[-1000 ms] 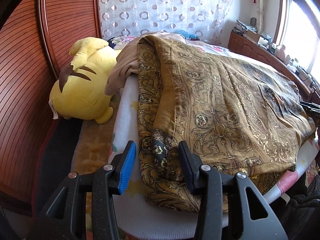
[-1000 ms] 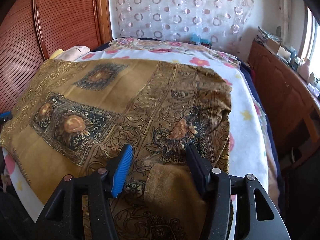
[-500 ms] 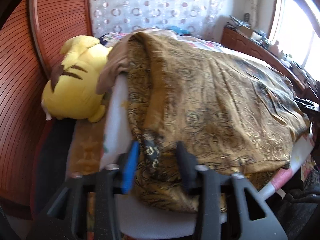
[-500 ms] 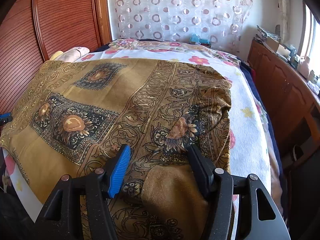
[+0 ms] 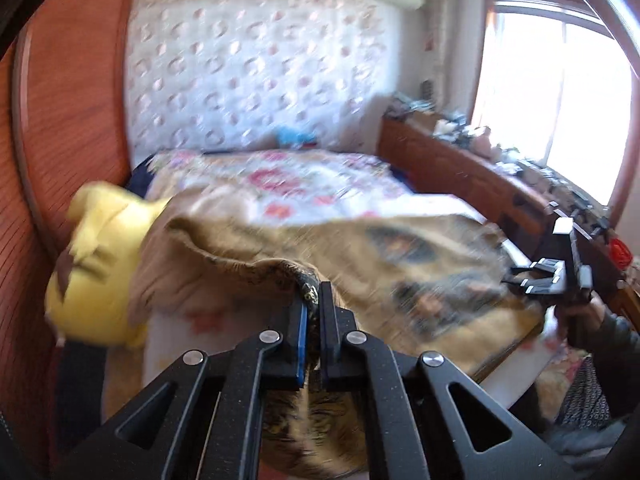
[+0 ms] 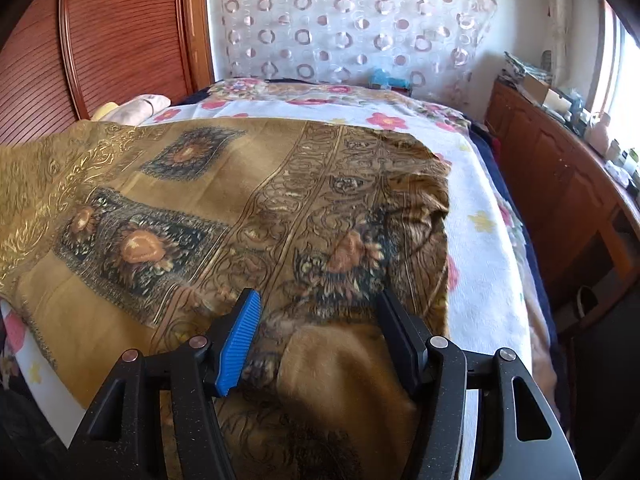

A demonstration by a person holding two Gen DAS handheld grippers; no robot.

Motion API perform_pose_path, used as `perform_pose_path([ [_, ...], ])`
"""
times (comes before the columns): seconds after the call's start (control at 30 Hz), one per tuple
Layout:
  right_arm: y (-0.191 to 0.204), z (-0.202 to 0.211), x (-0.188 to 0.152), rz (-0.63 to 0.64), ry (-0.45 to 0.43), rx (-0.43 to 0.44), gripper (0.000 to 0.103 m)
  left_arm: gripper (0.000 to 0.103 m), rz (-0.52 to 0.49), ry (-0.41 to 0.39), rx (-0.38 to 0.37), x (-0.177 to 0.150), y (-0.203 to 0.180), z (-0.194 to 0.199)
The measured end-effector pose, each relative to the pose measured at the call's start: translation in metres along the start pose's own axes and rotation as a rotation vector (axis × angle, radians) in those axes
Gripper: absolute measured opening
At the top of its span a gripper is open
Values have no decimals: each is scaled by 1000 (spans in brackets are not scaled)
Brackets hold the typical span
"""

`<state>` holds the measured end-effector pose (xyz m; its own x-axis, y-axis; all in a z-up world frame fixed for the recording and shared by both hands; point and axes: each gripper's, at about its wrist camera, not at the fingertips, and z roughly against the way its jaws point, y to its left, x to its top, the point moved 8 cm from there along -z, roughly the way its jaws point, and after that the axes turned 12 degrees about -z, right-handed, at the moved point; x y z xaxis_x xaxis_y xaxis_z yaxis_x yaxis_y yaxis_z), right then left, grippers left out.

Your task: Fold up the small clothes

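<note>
The mustard-gold patterned cloth with dark floral medallions (image 6: 224,208) lies spread over most of the flower-printed white bedspread (image 6: 484,264), and we have its near left edge pinched and raised: in the left wrist view the left gripper (image 5: 313,312) has its jaws clamped on a bunched fold of that cloth, having just closed down on it. The fabric rises from the bed to the pads and hangs below them; the view is blurred.

Our right gripper (image 6: 316,336) stands with its jaws apart, straddling a plain brown folded flap at the cloth's near right edge. The blue ribbed pad (image 6: 238,344) and the black one flank the flap; we cannot tell whether they press on it.

Just beside the lifted edge sits a yellow plush toy with brown stripes (image 5: 92,276), against the red-brown slatted wooden panel (image 5: 60,128). A beige garment (image 5: 160,272) drapes between toy and cloth. On the far side, a cluttered wooden cabinet (image 6: 560,184) runs along the bed under the window.
</note>
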<state>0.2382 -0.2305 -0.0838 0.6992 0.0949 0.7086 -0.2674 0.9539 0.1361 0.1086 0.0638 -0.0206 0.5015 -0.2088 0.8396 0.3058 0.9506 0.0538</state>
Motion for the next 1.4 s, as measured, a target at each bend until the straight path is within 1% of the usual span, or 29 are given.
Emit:
perform_pose_path([
  [0.07, 1, 17, 2, 4, -37, 22, 63, 5, -35, -27, -40, 26, -21, -7],
  [0.13, -3, 36, 5, -19, -71, 37, 63, 5, -75, -55, -84, 53, -47, -16],
  [0.23, -7, 57, 5, -31, -98, 49, 63, 5, -123, -75, -163, 81, -84, -28],
  [0.33, -13, 74, 4, -36, -128, 39, 63, 5, -195, -93, -233, 111, -132, -42],
  [0.43, -22, 88, 3, -35, -164, 1, 63, 5, -227, -98, -278, 130, -162, -50],
  [0.47, -24, 92, 3, -41, -177, -5, 63, 5, -232, -87, -301, 133, -172, -55],
  [0.53, -30, 98, 3, -62, -188, 1, 63, 5, -243, -67, -332, 132, -185, -58],
  [0.57, -29, 99, 2, -70, -188, 7, 63, 12, -250, -63, -336, 130, -188, -59],
  [0.6, -30, 100, 1, -75, -186, 10, 63, 23, -259, -64, -341, 128, -191, -60],
  [0.63, -29, 99, -1, -76, -184, 11, 63, 27, -266, -66, -338, 126, -192, -58],
  [0.67, -28, 98, -2, -75, -181, 10, 63, 35, -276, -64, -328, 122, -191, -57],
  [0.7, -26, 96, -4, -72, -177, 9, 63, 39, -283, -57, -316, 117, -190, -56],
  [0.77, -22, 91, -5, -69, -164, 19, 63, 39, -272, -48, -284, 107, -179, -53],
  [0.83, -15, 87, -4, -58, -158, 30, 63, 39, -249, -38, -272, 96, -168, -51],
  [0.93, -3, 84, 1, -45, -148, 57, 63, 39, -211, -12, -207, 74, -144, -53],
  [1.0, 8, 79, 3, -23, -136, 73, 63, 39, -189, 0, -183, 63, -135, -55],
  [1.07, 21, 72, 3, 7, -126, 83, 63, 39, -154, 17, -170, 50, -125, -56],
  [1.2, 39, 53, 3, 59, -89, 103, 63, 39, -121, 54, -127, 28, -111, -65],
  [1.4, 43, 21, 15, 86, -45, 82, 63, 39, -93, 79, -104, 7, -99, -68],
])
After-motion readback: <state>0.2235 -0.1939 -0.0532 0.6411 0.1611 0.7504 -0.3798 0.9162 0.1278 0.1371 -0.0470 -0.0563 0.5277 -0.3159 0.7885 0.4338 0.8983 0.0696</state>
